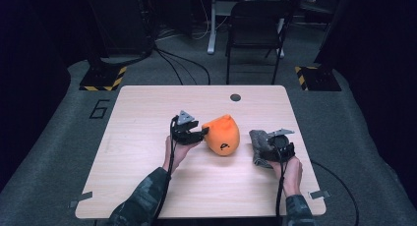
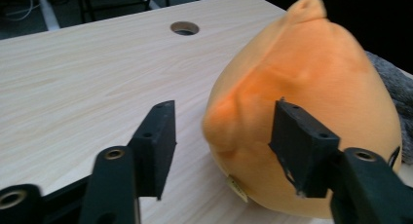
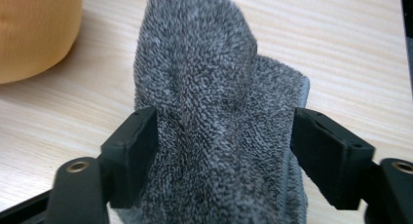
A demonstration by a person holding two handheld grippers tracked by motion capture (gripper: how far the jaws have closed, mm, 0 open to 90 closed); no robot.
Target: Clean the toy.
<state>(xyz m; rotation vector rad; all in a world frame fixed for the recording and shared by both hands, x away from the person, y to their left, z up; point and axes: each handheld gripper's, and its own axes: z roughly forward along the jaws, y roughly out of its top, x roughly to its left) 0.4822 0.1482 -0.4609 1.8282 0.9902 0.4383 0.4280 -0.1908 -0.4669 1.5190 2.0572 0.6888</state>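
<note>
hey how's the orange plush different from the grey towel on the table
The plush is bright orange, smooth and rounded, bulging up to a small nub; the towel is dark grey, nubby and crumpled in folds. The plush is bulkier and lies near the table's middle; the towel lies to its right. Both are soft and rest on the wood.

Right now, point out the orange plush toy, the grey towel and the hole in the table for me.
orange plush toy (image 1: 222, 133): high view, middle of its rounded body.
grey towel (image 3: 214, 107): right gripper view, middle of its fuzzy raised fold.
hole in the table (image 2: 184, 28): left gripper view, centre of the round opening.
</note>
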